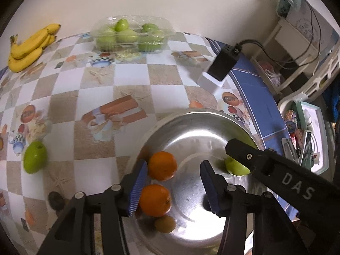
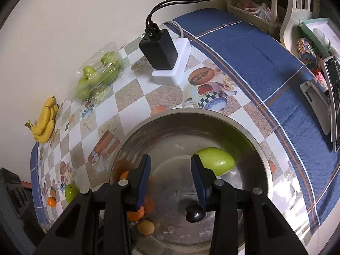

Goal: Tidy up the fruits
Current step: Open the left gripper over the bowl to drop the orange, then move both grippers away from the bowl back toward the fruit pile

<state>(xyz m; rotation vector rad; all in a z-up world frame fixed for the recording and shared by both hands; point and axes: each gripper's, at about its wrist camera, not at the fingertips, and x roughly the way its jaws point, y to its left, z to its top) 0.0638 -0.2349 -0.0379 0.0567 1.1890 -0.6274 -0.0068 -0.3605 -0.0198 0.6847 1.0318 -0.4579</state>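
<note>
Both tongs hang open and empty over a steel bowl [image 1: 191,114]: left tongs [image 1: 173,182] above two oranges [image 1: 162,165], right tongs [image 2: 171,179] near an apple [image 2: 216,163]. Bananas [image 1: 29,46] lie on the worktop [image 1: 131,78].

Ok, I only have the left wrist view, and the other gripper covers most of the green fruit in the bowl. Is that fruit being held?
Observer: No. The right wrist view shows the right gripper with its fingers apart and nothing between them. The green apple lies loose by the far wall of the bowl.
Operator: There's a dark blob behind my finger. What is it?
Observer: A small, dark, round fruit on the bowl's floor.
Operator: What's left by the loose apple on the table?
Observer: A small orange and a small brown fruit, both beside it near the table edge.
</note>
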